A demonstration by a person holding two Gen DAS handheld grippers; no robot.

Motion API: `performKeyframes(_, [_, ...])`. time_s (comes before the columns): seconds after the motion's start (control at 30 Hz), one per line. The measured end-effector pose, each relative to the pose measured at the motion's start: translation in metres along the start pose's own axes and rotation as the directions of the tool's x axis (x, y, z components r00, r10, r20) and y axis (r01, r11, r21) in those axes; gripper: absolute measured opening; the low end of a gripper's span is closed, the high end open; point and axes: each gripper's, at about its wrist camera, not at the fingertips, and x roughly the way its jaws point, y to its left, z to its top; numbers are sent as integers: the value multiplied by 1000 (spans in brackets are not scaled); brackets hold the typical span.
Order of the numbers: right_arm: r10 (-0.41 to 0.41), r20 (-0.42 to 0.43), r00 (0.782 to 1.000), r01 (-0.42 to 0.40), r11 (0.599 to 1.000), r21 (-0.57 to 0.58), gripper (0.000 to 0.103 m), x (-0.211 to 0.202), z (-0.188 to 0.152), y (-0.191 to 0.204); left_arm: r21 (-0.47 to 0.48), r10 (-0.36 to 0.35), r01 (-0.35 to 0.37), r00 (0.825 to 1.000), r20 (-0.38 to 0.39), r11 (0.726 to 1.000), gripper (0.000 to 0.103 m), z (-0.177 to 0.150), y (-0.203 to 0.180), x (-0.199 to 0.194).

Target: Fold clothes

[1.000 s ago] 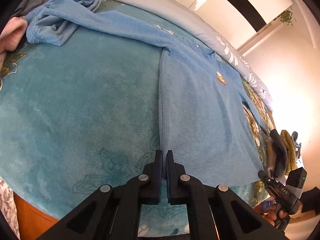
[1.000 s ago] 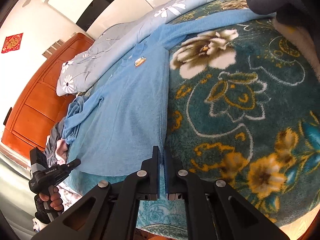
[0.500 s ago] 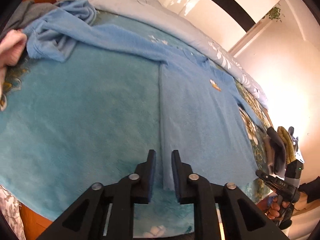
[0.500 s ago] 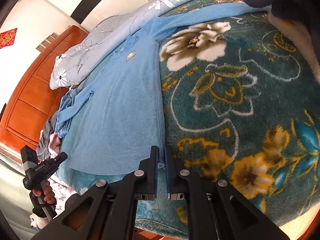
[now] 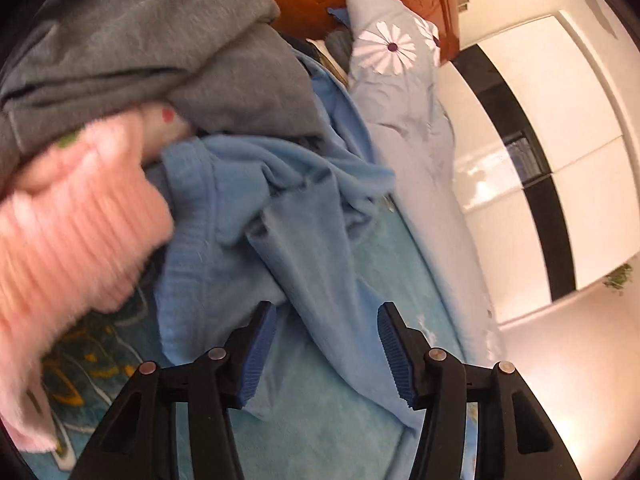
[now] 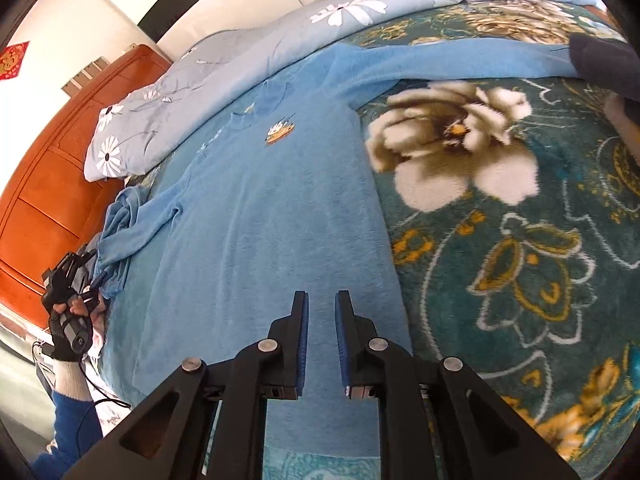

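Presently: blue top [image 6: 272,216] spread flat on the bed [image 6: 520,248], sleeves unfolded.
Left gripper [image 5: 326,346] has just opened over the crumpled sleeve [image 5: 280,216] (nothing pinched); right gripper [image 6: 321,336] has just parted slightly above the hem, empty. Recommend gripping the cuff, not the bunched cloth.

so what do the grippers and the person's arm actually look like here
Both the left gripper and the right gripper are black angular frames with silver rivets and ribbed blue pads on the fingers. In the right wrist view, the left hand wears a black fingerless glove with a cream cuff, then a blue sleeve, and a thin black cable trails off.
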Motion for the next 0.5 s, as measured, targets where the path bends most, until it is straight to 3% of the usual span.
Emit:
performKeyframes(0.13, [-7,-18,1000,7,999,-44,13,13,4,13,-52,19,-20,999,-25,998,57,12,14,20])
performKeyframes(0.23, [12,-33,999,-13,999,-50,13,18,5,19,-44,9,-9,1000,2,999,52,13,13,22])
performKeyframes(0.3, [13,-37,999,-15,998,-66,13,19,6,23,-36,8,-7,1000,21,999,29,15,11,20])
performKeyframes(0.33, [12,-37,999,-14,997,-75,13,19,5,25,-24,28,-28,999,24,999,6,16,9,20])
performKeyframes(0.4, [11,-37,999,-14,996,-91,13,17,5,28,4,54,-54,998,31,999,3,18,5,16])
performKeyframes(0.5, [23,-19,1000,-25,995,-93,13,9,5,27,64,23,-28,997,72,998,3,19,-20,-1])
